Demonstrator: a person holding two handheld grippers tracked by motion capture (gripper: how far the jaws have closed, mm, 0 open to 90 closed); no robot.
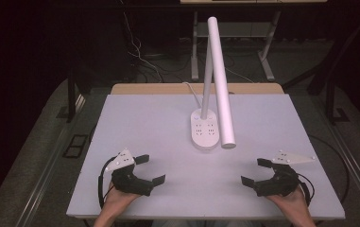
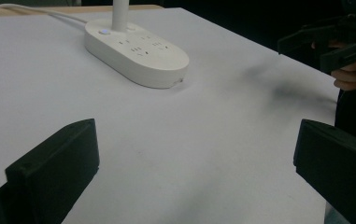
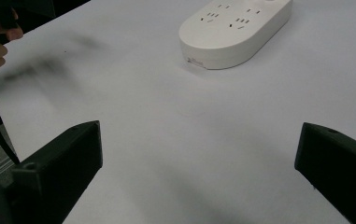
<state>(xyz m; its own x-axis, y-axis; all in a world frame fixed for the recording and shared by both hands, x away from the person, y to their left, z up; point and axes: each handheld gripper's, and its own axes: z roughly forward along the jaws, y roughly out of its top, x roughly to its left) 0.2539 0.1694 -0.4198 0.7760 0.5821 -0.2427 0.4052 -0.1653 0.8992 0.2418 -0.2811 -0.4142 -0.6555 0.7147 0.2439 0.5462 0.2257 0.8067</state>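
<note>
- A smooth white lamp (image 1: 215, 80) with a long round tube stands on its oval base at the counter (image 1: 135, 123) middle.
- The left hand-held gripper (image 1: 150, 169) and right hand-held gripper (image 1: 257, 171) sit near the front edge, black jaws spread, holding nothing.

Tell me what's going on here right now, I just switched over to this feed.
A person holds the left gripper and the right gripper low over the near edge of the white table, both open and empty. A white desk lamp on a socket base stands mid-table, untouched. Nothing is being handled.
</note>
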